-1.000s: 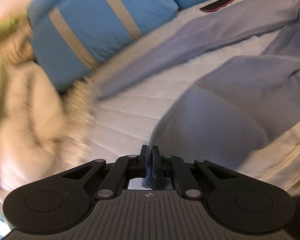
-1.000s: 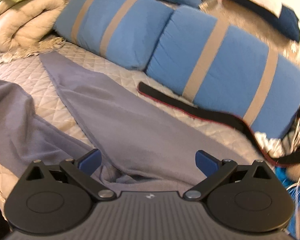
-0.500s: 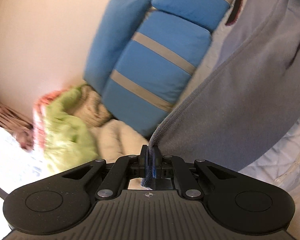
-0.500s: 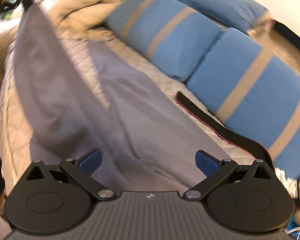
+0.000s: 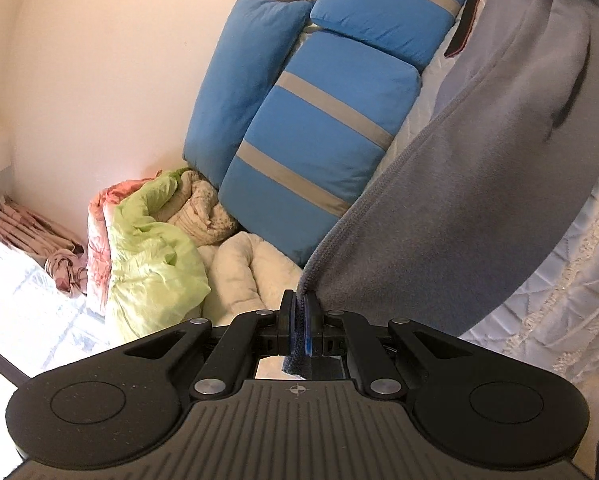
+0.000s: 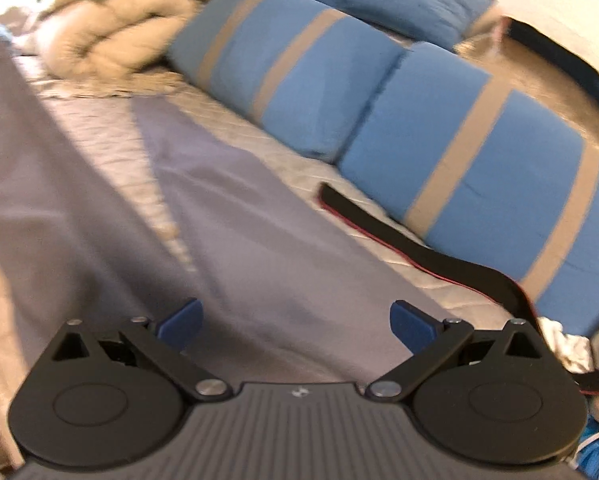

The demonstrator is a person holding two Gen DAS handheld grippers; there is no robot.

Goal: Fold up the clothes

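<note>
A grey fleece garment hangs lifted off the quilted bed. My left gripper is shut on its stitched hem, and a bit of cloth pokes out behind the pads. In the right wrist view the same grey garment lies spread over the bed, with one part raised along the left edge. My right gripper hovers just above the cloth, open, with nothing between its blue fingertips.
Blue pillows with tan stripes line the far side of the bed. A black strap with red edging lies in front of them. Rolled beige and green blankets are piled in the corner by the wall.
My left gripper has lifted the grey hem off the bed and swung toward the wall. The right gripper stayed open and shifted slightly over the cloth.
</note>
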